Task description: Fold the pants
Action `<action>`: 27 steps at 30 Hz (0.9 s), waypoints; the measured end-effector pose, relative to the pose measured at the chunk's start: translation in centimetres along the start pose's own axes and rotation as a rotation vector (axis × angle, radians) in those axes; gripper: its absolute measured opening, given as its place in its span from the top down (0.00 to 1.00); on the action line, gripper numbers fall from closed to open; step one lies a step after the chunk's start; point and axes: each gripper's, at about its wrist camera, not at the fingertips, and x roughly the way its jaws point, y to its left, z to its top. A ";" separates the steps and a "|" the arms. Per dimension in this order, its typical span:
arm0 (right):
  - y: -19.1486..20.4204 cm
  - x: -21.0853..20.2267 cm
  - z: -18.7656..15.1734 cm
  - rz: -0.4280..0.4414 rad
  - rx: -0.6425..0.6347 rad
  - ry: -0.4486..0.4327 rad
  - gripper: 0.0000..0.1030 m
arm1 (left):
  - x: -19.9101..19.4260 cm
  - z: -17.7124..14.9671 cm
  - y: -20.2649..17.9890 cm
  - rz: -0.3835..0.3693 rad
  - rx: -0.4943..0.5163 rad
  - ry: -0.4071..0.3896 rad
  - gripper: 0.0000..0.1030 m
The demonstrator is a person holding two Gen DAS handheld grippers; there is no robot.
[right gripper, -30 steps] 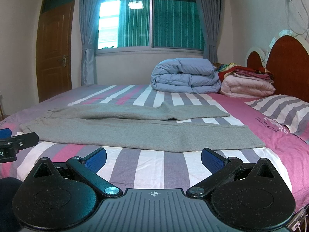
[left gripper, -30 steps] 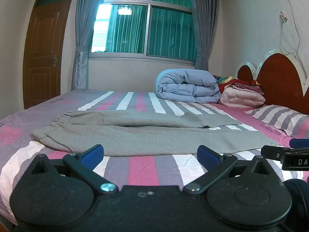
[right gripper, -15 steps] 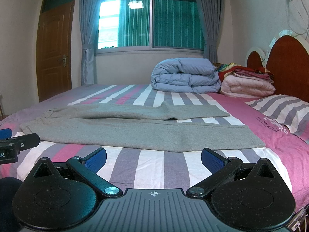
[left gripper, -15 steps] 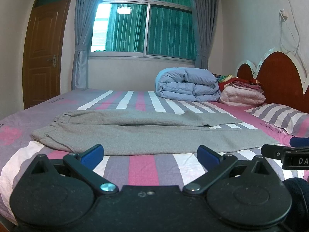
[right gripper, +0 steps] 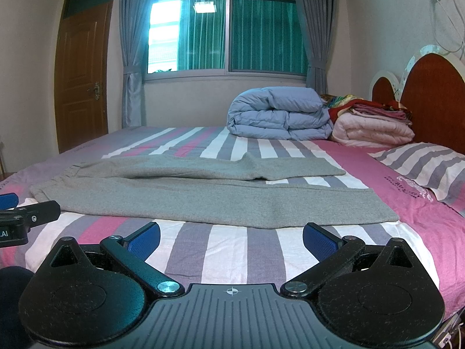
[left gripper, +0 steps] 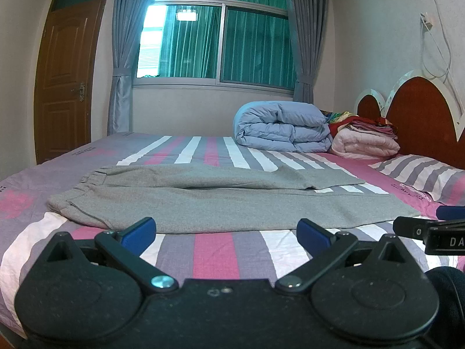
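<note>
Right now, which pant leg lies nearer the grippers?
The longer-looking front leg, stretched along the bed's near edge; the other leg lies behind it, toward the window.

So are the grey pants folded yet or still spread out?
Spread out. The grey pants lie full length across the striped bed, both legs apart and side by side, waistband on the left, no crosswise fold.

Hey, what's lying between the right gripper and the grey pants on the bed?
Nothing but bare striped bedsheet lies between the open right gripper and the near edge of the grey pants, shown in the right wrist view.
</note>
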 end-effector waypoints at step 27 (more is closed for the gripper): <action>-1.3 1.1 1.6 0.123 0.040 0.021 0.00 | 2.2 1.3 5.5 0.000 -0.142 0.111 0.06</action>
